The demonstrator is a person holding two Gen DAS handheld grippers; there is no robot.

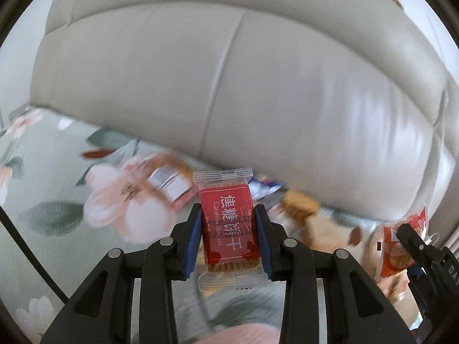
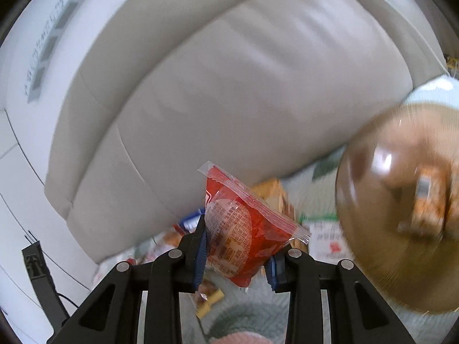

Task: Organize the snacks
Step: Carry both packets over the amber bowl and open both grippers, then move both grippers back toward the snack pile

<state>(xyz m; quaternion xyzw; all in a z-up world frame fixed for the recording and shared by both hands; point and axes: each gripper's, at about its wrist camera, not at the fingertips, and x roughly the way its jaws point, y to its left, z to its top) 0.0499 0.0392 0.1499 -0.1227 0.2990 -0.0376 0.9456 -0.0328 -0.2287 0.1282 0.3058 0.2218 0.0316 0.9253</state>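
Red biscuit packet (image 1: 229, 229) reads "Caramel Biscuit" plus Chinese characters and overprinted date digits starting "2025"; print on red snack pouch (image 2: 243, 229) illegible.

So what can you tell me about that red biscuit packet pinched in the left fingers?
The biscuit packet is a small clear plastic wrapper with crimped ends and a red label reading "Caramel Biscuit" beside Chinese characters and a printed date. Brown biscuit edges show at both ends of the label. It stands lengthwise, lifted above the floral cloth, gripped on its two long sides by the blue pads of the left fingers.
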